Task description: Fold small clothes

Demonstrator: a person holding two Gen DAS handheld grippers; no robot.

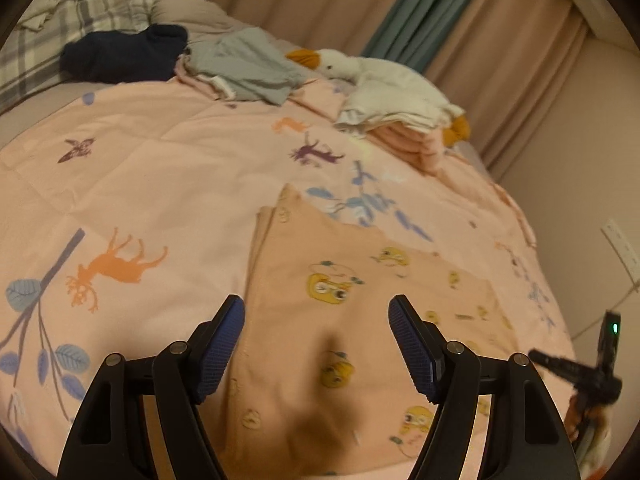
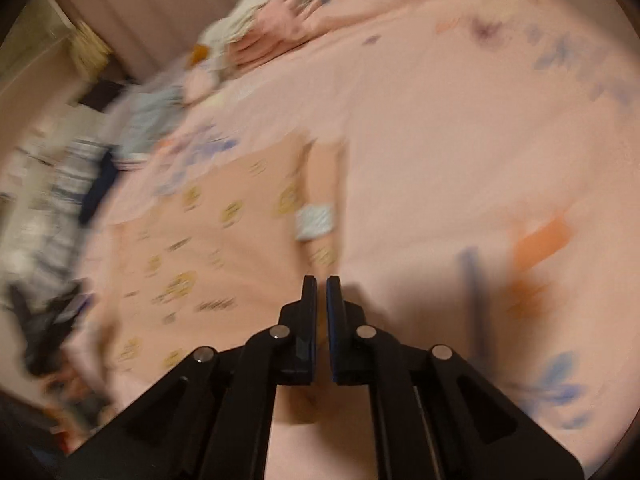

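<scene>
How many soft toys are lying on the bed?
1: a white plush goose with an orange beak, at the bed's far edge by the curtains, lying on folded clothes. Others may be hidden.

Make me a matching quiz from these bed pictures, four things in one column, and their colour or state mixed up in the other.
Things:
1. left gripper
2. right gripper
3. toy goose
4. sweater

Colour or state:
A. dark navy, bunched near the plaid pillow
B. white with an orange beak
C. jaws wide apart over the peach garment
D. jaws nearly together, nothing seen between them

Pairs: 1-C, 2-D, 3-B, 4-A
</scene>
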